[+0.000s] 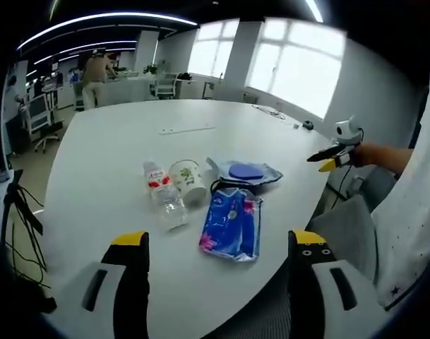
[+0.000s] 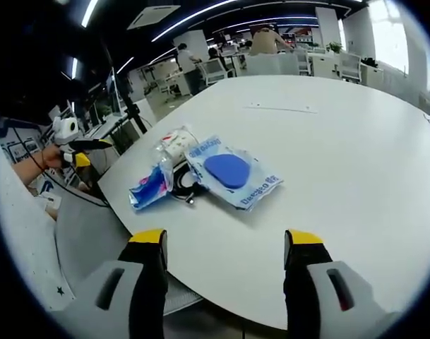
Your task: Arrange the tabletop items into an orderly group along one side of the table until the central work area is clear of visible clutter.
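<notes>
Hovering spread and empty, the left claw (image 1: 218, 247) and right claw (image 2: 225, 244) face the counter (image 1: 130, 141), where bottle (image 1: 164, 198), cup (image 1: 188, 180) and two blue packets (image 1: 232, 224) cluster near its edge.

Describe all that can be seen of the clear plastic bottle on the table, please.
The clear plastic bottle lies on its side on the white table, near the edge by the person. It looks empty, with a red-and-white label around its upper part. The white printed cup lies beside it, apparently touching. A blue packet lies close on the other side, apart from it. Neither gripper touches it.
</notes>
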`<state>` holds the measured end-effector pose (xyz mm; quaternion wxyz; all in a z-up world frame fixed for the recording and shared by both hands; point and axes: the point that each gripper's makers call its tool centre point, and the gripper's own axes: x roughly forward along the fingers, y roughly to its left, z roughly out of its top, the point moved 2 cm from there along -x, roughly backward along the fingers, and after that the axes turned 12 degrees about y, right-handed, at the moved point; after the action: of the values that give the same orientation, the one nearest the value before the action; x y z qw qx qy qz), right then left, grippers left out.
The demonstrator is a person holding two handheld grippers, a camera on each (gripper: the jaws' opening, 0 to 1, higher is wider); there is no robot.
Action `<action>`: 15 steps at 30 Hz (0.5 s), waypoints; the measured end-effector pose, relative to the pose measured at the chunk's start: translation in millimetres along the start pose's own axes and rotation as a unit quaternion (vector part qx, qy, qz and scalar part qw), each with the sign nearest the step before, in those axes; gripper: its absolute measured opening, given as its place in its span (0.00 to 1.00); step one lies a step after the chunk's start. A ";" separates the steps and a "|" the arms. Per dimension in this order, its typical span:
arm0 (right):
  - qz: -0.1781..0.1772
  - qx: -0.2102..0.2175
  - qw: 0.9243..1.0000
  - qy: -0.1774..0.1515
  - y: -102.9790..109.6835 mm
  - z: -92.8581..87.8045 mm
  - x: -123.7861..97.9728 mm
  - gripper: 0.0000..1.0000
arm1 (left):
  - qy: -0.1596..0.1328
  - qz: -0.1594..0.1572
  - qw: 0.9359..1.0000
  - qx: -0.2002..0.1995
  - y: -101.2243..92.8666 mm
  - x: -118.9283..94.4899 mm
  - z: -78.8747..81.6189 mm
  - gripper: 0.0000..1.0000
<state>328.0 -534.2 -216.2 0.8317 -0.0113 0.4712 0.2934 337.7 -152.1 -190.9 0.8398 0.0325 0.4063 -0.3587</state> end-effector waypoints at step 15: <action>-0.005 0.006 1.000 -0.008 -4.4 11.7 2.9 0.65 | -0.002 -0.009 1.000 0.023 3.4 14.3 26.5 0.81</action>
<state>340.4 -533.0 -213.1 0.8368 -0.0059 0.4665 0.2867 363.2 -167.0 -184.1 0.8362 0.0476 0.3966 -0.3759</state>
